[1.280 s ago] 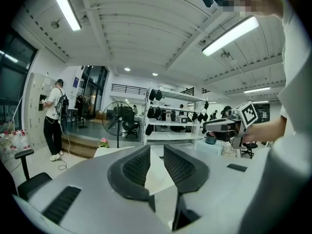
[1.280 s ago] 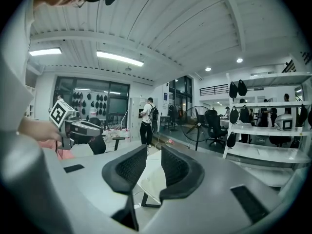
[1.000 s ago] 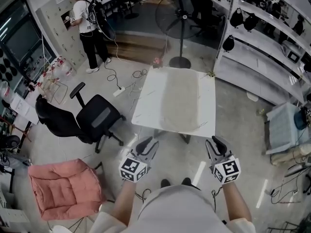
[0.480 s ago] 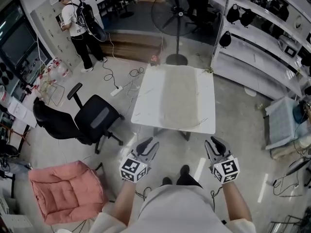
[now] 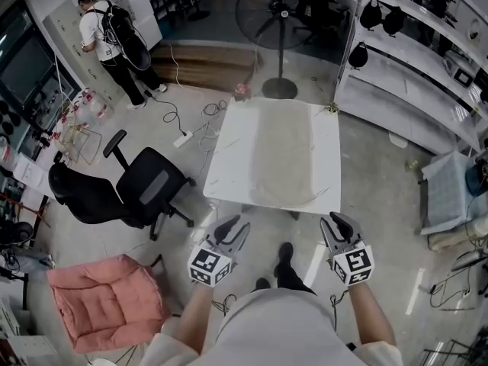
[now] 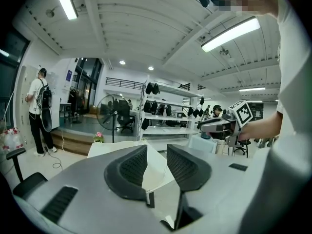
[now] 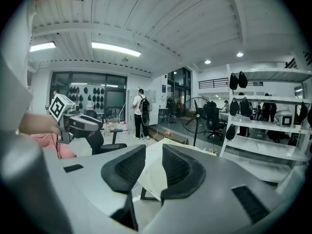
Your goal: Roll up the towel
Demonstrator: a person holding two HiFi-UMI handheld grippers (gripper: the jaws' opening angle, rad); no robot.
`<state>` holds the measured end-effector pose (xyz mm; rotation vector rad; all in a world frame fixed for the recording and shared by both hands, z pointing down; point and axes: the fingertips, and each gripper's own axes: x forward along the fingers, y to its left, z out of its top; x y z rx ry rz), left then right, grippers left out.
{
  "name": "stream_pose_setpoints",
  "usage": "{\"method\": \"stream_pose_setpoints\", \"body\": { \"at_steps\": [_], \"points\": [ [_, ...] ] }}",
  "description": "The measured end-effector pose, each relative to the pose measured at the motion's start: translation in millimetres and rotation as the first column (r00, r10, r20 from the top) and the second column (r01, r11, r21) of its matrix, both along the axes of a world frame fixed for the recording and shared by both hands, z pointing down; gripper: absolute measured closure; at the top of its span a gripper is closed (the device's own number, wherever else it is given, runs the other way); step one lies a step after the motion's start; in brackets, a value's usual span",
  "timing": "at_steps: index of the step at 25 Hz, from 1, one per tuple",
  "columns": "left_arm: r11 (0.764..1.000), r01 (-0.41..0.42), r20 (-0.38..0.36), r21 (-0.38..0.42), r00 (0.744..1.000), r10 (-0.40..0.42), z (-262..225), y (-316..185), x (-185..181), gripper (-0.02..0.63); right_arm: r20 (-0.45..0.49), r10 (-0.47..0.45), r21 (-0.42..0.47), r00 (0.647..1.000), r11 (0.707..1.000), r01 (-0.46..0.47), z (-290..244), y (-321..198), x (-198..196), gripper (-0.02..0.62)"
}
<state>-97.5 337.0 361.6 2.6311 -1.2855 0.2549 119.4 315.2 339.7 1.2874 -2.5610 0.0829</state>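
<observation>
A beige towel [image 5: 282, 155] lies flat and unrolled along the right half of a white table [image 5: 232, 155]. I stand at the table's near edge, a step back from it. In the head view my left gripper [image 5: 232, 226] and right gripper [image 5: 338, 223] are held side by side in the air, short of the table edge, pointing at it. Both are open, and nothing is between their fingers. The left gripper view shows its own jaws [image 6: 156, 155] apart with the table behind them. The right gripper view shows the same for its jaws [image 7: 153, 162].
A black office chair [image 5: 145, 185] stands left of the table and a pink cushioned chair [image 5: 103, 296] sits at my left. A standing fan [image 5: 278, 21] is beyond the table's far end. White shelves [image 5: 412, 59] run along the right. A person [image 5: 107, 40] stands at the back left.
I have stepped forward: one shoe now shows further ahead below the table edge. Both grippers stay open, side by side. The person at the back has shifted left in view.
</observation>
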Motion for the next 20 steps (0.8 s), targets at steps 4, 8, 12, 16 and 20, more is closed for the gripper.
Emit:
{"method": "stream_pose_setpoints", "body": {
  "at_steps": [4, 8, 12, 16, 20],
  "points": [
    [1.000, -0.006, 0.007, -0.014, 1.000, 0.006, 5, -36, 11, 0.463, -0.002, -0.015, -0.022, 1.000, 1.000, 0.015, 8, -39, 5, 0.474],
    [0.999, 0.001, 0.018, -0.046, 1.000, 0.000, 14, -79, 22, 0.463, -0.006, -0.040, -0.061, 0.999, 0.997, 0.039, 23, -85, 14, 0.474],
    [0.997, 0.000, 0.043, -0.080, 0.999, 0.004, 26, -116, 34, 0.463, -0.019, -0.075, -0.104, 0.997, 0.992, 0.073, 39, -127, 20, 0.476],
    [0.993, -0.014, 0.077, -0.113, 0.997, 0.023, 42, -146, 53, 0.462, -0.024, -0.118, -0.145, 0.993, 0.983, 0.113, 60, -164, 27, 0.477],
    [0.988, -0.012, 0.095, -0.152, 0.995, 0.027, 60, -173, 63, 0.460, -0.030, -0.168, -0.188, 0.985, 0.969, 0.160, 83, -193, 27, 0.479]
  ]
}}
